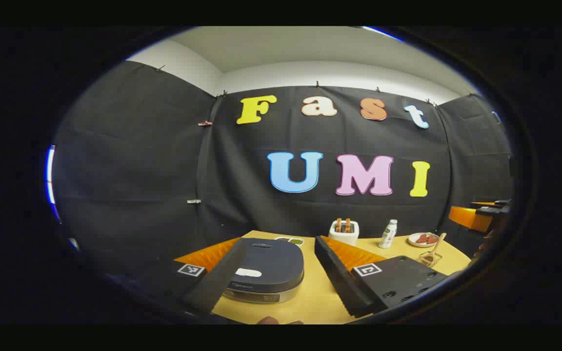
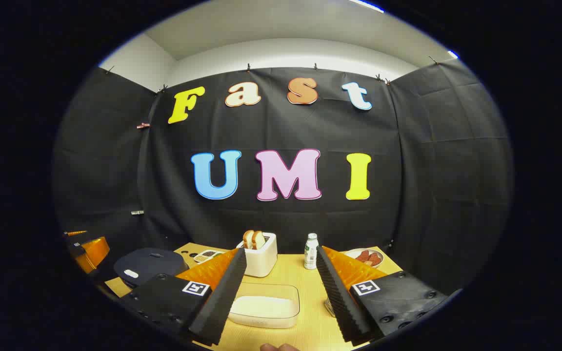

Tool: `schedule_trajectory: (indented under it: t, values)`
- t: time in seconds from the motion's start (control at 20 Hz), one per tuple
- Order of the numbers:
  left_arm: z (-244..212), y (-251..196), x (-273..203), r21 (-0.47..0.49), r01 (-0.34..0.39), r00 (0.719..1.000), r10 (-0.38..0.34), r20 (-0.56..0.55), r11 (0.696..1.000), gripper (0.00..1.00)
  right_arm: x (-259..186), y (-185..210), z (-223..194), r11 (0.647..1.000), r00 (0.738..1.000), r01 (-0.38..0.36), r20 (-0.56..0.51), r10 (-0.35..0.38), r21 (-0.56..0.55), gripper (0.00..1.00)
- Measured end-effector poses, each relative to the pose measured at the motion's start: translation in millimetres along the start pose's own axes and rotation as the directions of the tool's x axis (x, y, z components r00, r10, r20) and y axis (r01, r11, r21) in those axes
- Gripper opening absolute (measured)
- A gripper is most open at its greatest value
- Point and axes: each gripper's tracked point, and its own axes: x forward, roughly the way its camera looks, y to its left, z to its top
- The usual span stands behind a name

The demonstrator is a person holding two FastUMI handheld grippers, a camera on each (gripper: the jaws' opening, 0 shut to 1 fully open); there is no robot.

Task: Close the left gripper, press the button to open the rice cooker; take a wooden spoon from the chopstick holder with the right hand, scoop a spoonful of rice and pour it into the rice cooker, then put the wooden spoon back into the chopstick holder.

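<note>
Both grippers' fingers were held wide open: the left gripper (image 1: 281,273) above the closed dark rice cooker (image 1: 266,270), the right gripper (image 2: 281,297) above the clear rice box (image 2: 264,306) on the yellow desk (image 2: 310,326).

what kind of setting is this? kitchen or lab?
Likely a staged recording booth dressed as a kitchen counter: black cloth walls around a wooden table, holding a closed rice cooker, a toaster with bread, and a clear container of rice.
</note>
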Motion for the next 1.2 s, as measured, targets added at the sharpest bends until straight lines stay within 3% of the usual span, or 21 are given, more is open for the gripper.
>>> schedule_trajectory:
  t: [0.95, 1.1, 1.2]
  values:
    - [0.1, 19.0, 11.5, 0.025, -0.049, 0.999, 0.049, -0.001, 0.998, 0.94, 3.7, 4.3, -6.9, 1.0, 1.0, -0.017, -0.009, 0.017, -0.013, 0.9]
    - [-1.5, 25.2, 17.5, 0.026, -0.064, 0.998, 0.064, -0.001, 0.998, 0.89, 5.8, 6.7, -7.9, 1.0, 1.0, -0.023, -0.013, 0.023, -0.009, 0.9]
    - [-1.4, 32.9, 22.0, 0.029, -0.079, 0.997, 0.079, -0.003, 0.996, 0.74, 7.1, 9.0, -7.8, 1.0, 1.0, -0.025, -0.012, 0.025, -0.01, 0.9]
